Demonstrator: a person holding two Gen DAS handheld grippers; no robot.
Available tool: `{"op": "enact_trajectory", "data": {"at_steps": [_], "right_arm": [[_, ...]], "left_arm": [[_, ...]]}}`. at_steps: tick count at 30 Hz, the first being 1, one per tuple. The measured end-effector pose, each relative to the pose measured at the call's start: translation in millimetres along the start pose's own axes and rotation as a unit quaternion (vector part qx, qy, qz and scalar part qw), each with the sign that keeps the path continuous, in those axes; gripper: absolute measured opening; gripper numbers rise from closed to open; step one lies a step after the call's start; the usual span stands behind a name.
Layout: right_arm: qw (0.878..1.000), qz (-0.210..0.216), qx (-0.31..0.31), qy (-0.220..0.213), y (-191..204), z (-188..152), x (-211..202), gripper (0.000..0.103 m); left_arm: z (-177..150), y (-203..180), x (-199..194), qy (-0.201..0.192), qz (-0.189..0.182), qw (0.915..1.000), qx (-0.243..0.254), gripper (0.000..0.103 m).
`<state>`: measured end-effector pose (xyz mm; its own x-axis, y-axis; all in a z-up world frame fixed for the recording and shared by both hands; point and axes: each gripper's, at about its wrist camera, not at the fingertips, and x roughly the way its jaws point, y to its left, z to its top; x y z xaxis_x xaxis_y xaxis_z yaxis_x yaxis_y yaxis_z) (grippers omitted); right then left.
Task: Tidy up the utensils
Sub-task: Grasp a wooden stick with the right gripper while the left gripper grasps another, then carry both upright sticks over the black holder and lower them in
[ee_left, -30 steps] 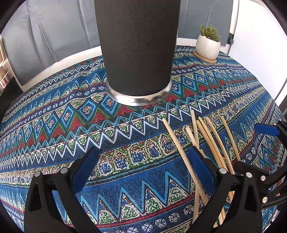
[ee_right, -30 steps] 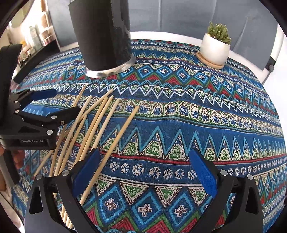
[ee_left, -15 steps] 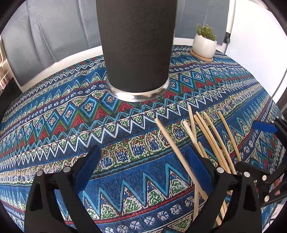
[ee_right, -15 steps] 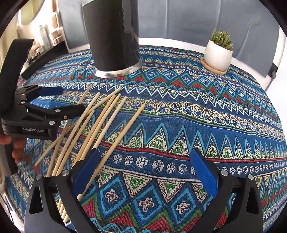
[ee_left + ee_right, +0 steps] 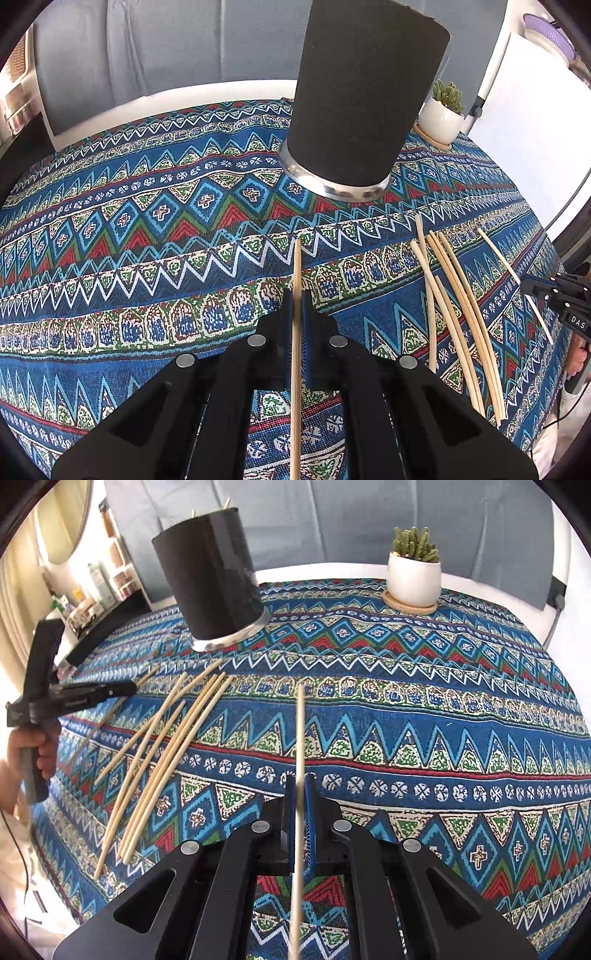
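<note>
**Jaws clamped: one chopstick per gripper**

Jaws of the left gripper [image 5: 296, 306] are closed on a chopstick [image 5: 296, 266]; jaws of the right gripper [image 5: 301, 794] are closed on a second chopstick [image 5: 300, 731]. Each stick runs lengthwise between the pads and projects forward above the cloth. Both look light, stiff, thin and smooth, so they are likely to pivot or slide if held near one end; a hold near mid-length should limit swing. Remaining loose chopsticks [image 5: 162, 753] lie fanned on the patterned cloth [image 5: 443, 738] covering the desk, between the two grippers. Beyond them stands the black holder [image 5: 214, 579], upright, with stick tips showing above its rim. A potted cactus [image 5: 413, 576] sits well apart.
</note>
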<state>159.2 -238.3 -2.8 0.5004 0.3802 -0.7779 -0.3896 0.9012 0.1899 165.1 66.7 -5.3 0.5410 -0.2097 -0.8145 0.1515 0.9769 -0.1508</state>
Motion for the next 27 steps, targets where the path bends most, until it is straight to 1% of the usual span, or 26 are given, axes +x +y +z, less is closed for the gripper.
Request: {"op": "enact_trajectory", "data": {"at_steps": [2, 8, 13, 18, 21, 24, 27], "right_arm": [[1.000, 0.014, 0.012, -0.019, -5, 1, -11, 0.005], [0.996, 0.032, 0.008, -0.082, -7, 22, -46, 0.005], [0.992, 0.046, 0.002, -0.117, -6, 48, -66, 0.005], [0.988, 0.057, -0.007, -0.146, -1, 77, -79, 0.005], [0.984, 0.062, -0.014, -0.164, 4, 94, -86, 0.005], [0.981, 0.066, -0.021, -0.182, 11, 111, -89, 0.005], [0.978, 0.076, -0.025, -0.194, 16, 128, -88, 0.005]], "left_arm": [[1, 4, -4, 0.000, -0.009, 0.9999, -0.007, 0.005], [14, 21, -28, -0.029, -0.021, 0.9989, -0.030, 0.005], [33, 33, -50, -0.055, -0.010, 0.9977, -0.040, 0.005], [61, 35, -71, -0.082, 0.003, 0.9961, -0.033, 0.005], [77, 32, -86, -0.103, 0.021, 0.9944, -0.017, 0.005], [93, 29, -94, -0.111, 0.013, 0.9936, -0.014, 0.005], [109, 25, -101, -0.121, 0.016, 0.9925, -0.002, 0.005]]}}
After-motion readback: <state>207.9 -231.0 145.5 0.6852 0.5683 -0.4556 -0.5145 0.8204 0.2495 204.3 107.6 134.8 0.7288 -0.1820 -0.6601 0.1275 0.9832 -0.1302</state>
